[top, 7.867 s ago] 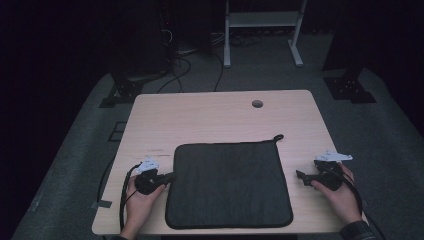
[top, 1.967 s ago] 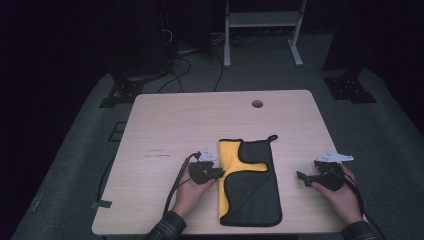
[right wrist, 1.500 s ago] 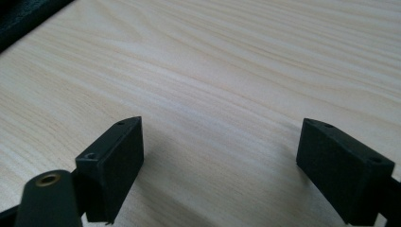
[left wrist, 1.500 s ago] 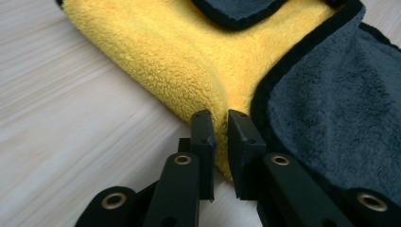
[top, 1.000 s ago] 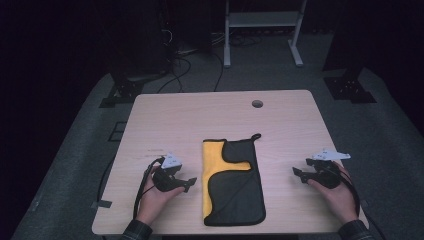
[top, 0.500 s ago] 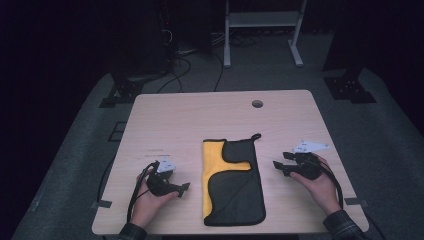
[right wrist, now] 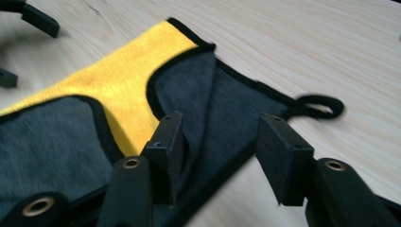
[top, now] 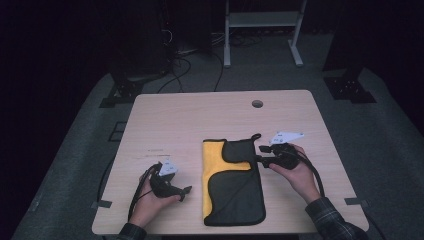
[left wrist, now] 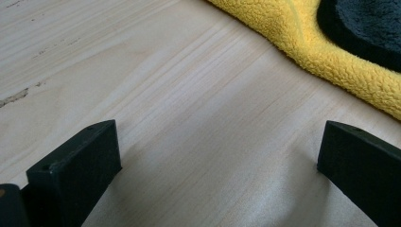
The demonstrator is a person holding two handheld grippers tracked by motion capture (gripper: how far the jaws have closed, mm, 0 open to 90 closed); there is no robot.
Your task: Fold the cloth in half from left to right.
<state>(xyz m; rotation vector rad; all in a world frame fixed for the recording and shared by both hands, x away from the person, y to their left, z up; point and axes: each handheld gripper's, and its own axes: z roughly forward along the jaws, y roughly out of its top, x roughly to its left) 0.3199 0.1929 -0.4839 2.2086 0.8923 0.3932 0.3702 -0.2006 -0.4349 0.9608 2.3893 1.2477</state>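
Three items on one table (top: pixel 175 120), with risks noted.

1. Cloth (top: pixel 232 182): folded lengthwise, black outside with a yellow fleece inner face (left wrist: pixel 302 42) exposed along the left side and top. Lying flat at the table's middle, nearer the person's edge. Hanging loop (right wrist: pixel 318 106) sticking out at the far right corner. A loose black flap turned over near the top, not flush with the layer beneath.

2. Right gripper (right wrist: pixel 220 151): at the cloth's upper right edge, straddling the black hem. Jaws part-way apart and just been closing, hem between them, pads not yet pressing. Risks, as judged: closing on the top layer alone, so the fold peels apart when lifted; catching the loop instead of the hem, so the cloth dangles and twists; pinching too close to the edge, so the fleece slips out under its own weight; lower jaw scraping the tabletop and pushing the cloth aside rather than getting under it.

3. Left gripper (top: pixel 172 187): resting on bare wood left of the cloth, just beside the yellow edge but apart from it. Jaws spread wide, just been opening, nothing between them. Risk, as judged: nothing pinning the left side, so any drag from the right pulls the whole cloth out of square.
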